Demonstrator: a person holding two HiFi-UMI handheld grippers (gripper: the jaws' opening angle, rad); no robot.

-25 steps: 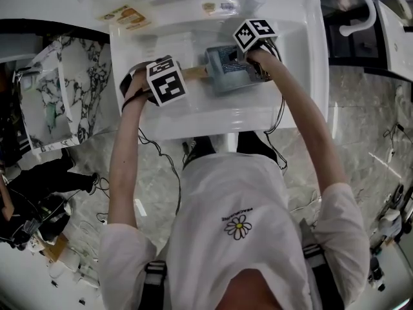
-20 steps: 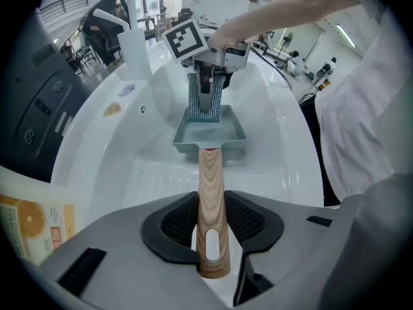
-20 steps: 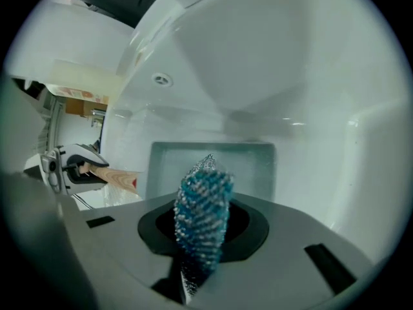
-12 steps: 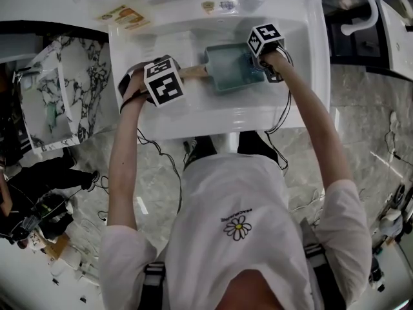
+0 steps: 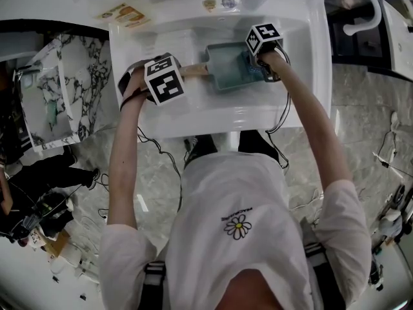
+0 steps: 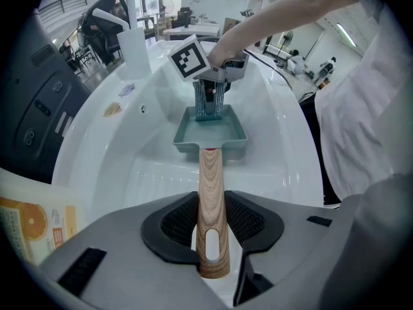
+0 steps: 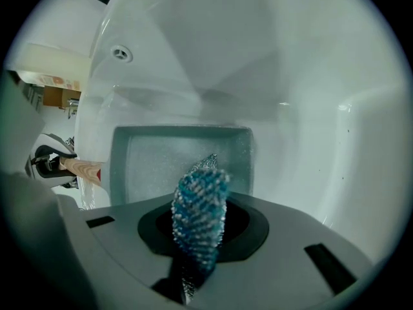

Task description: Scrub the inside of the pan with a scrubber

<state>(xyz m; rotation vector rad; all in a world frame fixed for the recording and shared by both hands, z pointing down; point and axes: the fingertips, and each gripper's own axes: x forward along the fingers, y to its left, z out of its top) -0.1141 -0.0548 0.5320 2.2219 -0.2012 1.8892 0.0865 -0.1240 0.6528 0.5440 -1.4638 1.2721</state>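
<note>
A rectangular teal pan [image 5: 227, 66] with a wooden handle [image 5: 191, 71] lies in the white sink [image 5: 193, 118]. My left gripper [image 6: 210, 234] is shut on the wooden handle [image 6: 211, 205], holding the pan [image 6: 211, 132] level ahead of it. My right gripper [image 7: 193, 237] is shut on a blue-and-silver mesh scrubber [image 7: 200, 208]. The scrubber's tip reaches down to the pan's inner floor [image 7: 174, 163] at its right end. In the left gripper view the scrubber [image 6: 209, 101] stands upright at the pan's far side, under the right gripper's marker cube [image 6: 190, 57].
The sink basin's walls [image 7: 303, 128] enclose the pan on all sides, with an overflow hole [image 7: 120, 53] on the far wall. A tap [image 5: 361, 5] curves at the upper right. A printed packet [image 5: 122, 15] lies on the counter at the upper left.
The right gripper with the scrubber has shifted from the pan's middle to its right end. The left gripper and the pan have barely moved.
</note>
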